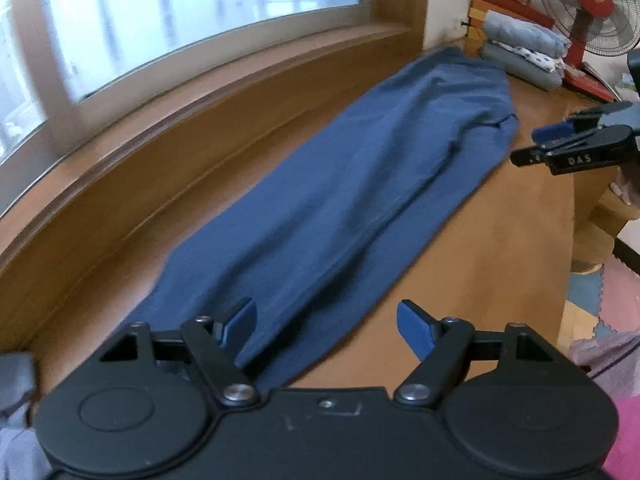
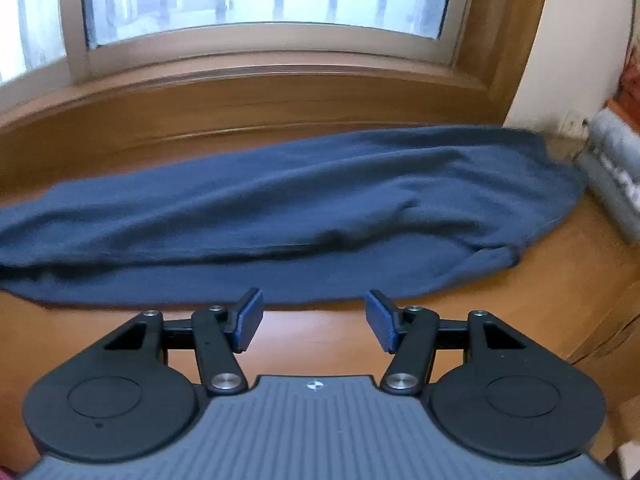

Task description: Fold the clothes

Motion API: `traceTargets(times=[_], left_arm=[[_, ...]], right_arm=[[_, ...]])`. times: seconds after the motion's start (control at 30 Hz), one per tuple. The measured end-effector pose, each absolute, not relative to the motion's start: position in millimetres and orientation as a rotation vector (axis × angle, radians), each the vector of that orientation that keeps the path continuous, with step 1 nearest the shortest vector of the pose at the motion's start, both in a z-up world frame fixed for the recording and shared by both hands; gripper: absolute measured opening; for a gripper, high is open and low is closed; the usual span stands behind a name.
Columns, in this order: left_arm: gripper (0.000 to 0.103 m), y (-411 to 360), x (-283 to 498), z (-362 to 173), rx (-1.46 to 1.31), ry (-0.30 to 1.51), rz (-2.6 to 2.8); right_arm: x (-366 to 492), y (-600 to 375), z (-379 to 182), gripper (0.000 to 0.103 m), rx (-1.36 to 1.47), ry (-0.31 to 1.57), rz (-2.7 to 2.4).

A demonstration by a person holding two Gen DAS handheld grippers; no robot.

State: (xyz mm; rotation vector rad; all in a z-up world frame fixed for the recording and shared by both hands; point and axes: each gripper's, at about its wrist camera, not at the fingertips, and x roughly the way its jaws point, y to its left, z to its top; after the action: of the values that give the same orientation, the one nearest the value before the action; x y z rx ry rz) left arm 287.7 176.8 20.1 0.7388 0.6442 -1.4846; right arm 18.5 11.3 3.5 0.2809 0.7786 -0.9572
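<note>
A dark blue garment [image 1: 360, 184] lies in a long narrow strip on the wooden table [image 1: 500, 248], running from near my left gripper toward the far corner. My left gripper [image 1: 326, 312] hovers open over the strip's near end, nothing between its blue pads. My right gripper [image 1: 532, 145] enters from the right beside the strip's far end, clear of the cloth. In the right wrist view the garment [image 2: 280, 208] stretches across the table [image 2: 540, 280], and my right gripper [image 2: 314, 300] stands open just short of its near edge, holding nothing.
A stack of folded clothes [image 1: 524, 52] sits in the far corner, seen also as a grey folded pile [image 2: 612, 168]. A red-hubbed fan [image 1: 592, 8] stands behind it. A window sill runs along the far side. The table's edge drops to floor mats [image 1: 608, 296].
</note>
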Motion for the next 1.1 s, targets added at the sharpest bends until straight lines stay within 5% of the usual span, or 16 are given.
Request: traceTargets(times=[0.33, 0.87, 1.0, 1.1], left_arm=[[0.075, 66, 169, -5, 0.696, 0.748, -1.340], [0.075, 3, 147, -13, 0.661, 0.800, -1.346], [0.075, -2, 156, -19, 0.674, 0.813, -1.355], [0.075, -5, 156, -20, 0.706, 0.800, -1.354]], right_arm=[[-53, -106, -14, 0.039, 0.035, 0.843, -0.815], [-50, -173, -46, 0.039, -0.015, 1.005, -0.609], [-40, -167, -49, 0.004, -0.050, 1.016, -0.619], [-43, -155, -37, 0.000, -0.085, 0.944, -0.681]])
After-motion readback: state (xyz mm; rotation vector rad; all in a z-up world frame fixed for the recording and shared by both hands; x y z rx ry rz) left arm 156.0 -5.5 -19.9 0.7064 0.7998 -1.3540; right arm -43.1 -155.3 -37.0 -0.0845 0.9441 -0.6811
